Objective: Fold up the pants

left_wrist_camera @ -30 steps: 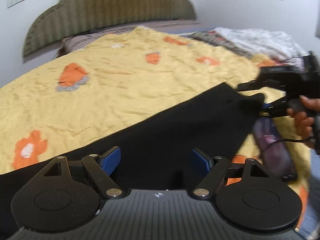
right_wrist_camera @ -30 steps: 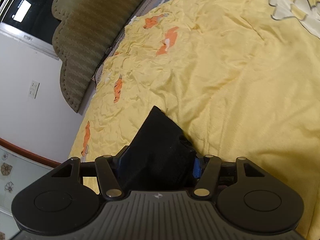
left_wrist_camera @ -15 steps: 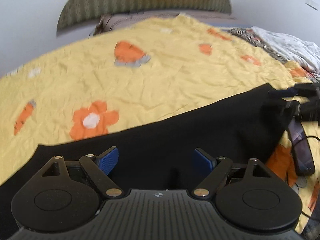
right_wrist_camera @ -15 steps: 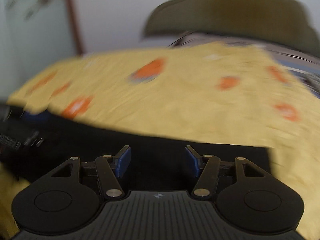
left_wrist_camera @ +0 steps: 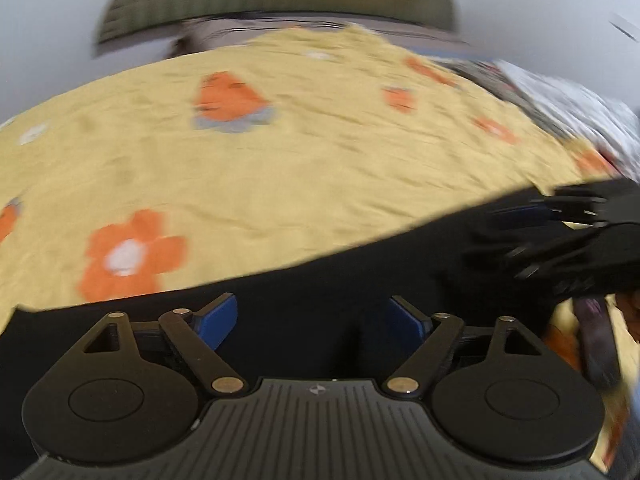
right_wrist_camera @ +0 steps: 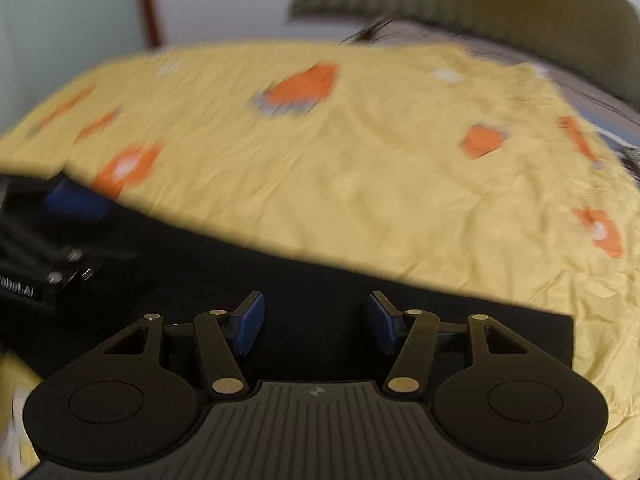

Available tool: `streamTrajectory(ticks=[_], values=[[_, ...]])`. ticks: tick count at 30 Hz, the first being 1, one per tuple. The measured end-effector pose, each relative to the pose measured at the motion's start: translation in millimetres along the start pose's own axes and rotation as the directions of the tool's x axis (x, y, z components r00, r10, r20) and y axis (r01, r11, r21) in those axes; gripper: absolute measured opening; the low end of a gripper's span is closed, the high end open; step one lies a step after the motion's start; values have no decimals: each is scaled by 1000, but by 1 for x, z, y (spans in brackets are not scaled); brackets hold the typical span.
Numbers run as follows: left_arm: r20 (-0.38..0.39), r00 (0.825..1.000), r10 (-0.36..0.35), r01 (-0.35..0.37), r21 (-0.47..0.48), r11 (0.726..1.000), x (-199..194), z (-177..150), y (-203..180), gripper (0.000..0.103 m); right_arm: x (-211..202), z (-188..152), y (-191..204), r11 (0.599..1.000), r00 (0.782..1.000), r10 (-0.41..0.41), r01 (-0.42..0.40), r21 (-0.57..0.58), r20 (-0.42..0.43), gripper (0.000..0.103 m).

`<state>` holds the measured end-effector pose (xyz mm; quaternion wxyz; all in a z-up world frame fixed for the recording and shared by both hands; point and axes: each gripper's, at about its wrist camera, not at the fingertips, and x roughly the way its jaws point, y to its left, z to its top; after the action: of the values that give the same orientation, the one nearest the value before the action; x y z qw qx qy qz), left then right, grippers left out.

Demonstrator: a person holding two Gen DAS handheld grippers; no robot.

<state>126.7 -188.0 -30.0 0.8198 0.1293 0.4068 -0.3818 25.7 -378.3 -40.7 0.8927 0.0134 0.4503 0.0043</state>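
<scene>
Both grippers' jaws spread wide over the black pants lying beneath.

Left hand-held gripper gapes above black pants on yellow bedspread.

On the left gripper, seen at the left edge of the right wrist view, stands a small white label ending in "AI"; its first letters are blurred and cut off. Each gripper body bears a small white logo mark without letters. Nothing else is legible.
</scene>
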Motion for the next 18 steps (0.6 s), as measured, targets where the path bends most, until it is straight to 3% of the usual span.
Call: streamTrajectory(ticks=[2,4,5,8,11,12,14,15,16,18], values=[[-35,998,-52,54,44,998,14,3,-16,85,19,-1,4,999,998,-20,19,-27,-56,56],[-71,995,-64,68,48,997,37,6,-27,84,37,4,-4,1000,999,-21,21,6,-41,62],[-86,995,-43,47,44,998,50,7,-29,84,39,8,-11,998,999,-27,29,54,-31,62],[-16,996,87,-86,77,993,50,9,-36,81,23,13,-17,988,992,-127,124,93,25,62],[17,999,46,-47,68,997,33,4,-34,88,5,4,-7,999,999,-37,36,28,25,61],[9,999,33,-33,71,997,31,4,-36,89,5,0,-3,999,999,-40,40,9,4,62],[-10,998,60,-59,87,994,41,5,-42,88,15,-4,-4,997,997,-75,74,-20,-30,62],[-23,996,88,-86,81,993,49,6,-44,86,22,-4,-7,997,996,-81,80,-19,-45,67],[-46,993,112,-108,66,992,52,7,-41,80,25,-3,-12,996,995,-92,93,18,-35,71],[-30,995,95,-94,24,995,38,7,-28,81,16,-1,-10,984,985,-172,172,49,2,71]])
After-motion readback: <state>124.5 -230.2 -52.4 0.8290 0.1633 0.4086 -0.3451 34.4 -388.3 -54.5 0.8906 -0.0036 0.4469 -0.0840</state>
